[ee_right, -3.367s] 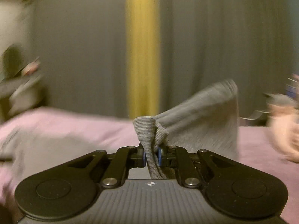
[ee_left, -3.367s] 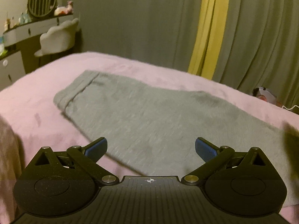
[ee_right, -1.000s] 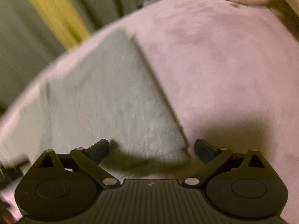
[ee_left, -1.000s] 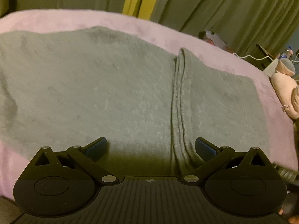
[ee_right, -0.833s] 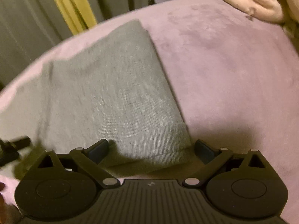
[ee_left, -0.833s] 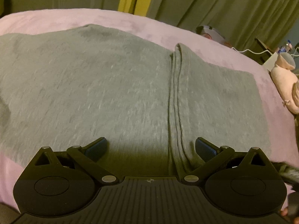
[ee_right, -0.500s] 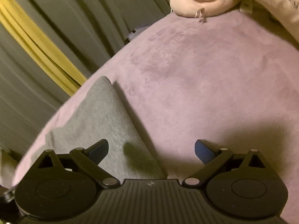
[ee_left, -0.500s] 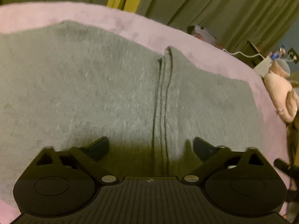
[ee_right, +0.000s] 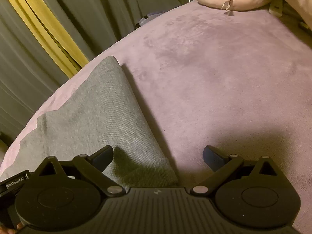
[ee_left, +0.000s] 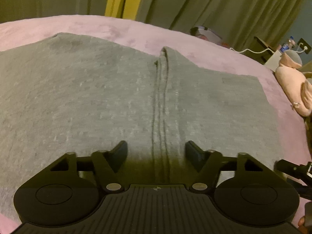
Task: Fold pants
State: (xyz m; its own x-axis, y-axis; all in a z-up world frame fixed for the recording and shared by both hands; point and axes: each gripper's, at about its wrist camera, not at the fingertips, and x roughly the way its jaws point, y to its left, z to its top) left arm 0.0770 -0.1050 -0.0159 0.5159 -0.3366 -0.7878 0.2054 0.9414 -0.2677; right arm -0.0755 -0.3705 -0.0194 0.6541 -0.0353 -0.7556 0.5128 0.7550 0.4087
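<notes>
Closing on the layered hem edges looks like the step in hand, and doing it well means catching every layer at once. The left gripper (ee_left: 156, 148) hovers low over the grey pants (ee_left: 78, 101) with its fingers (ee_left: 120, 150) spread and empty, and the stacked cuff edges (ee_left: 160, 117) run straight out between them (three or four dark lines of edge, close together). I would judge it best to bring the fingers down square to those lines and nip all of them before lifting, since a missed layer would likely sag out of the fold.

The right gripper (ee_right: 158, 156) is also open and holds nothing; a corner of the pants (ee_right: 93, 120) lies under its left finger (ee_right: 102, 155), and bare pink bed (ee_right: 214, 78) lies ahead of its right finger.

Spread flat on the bed, the pants have their long axis crosswise to the left fingers, running out past both of them. The cuff edges point away from the left gripper, towards the curtains (ee_left: 195, 3).
</notes>
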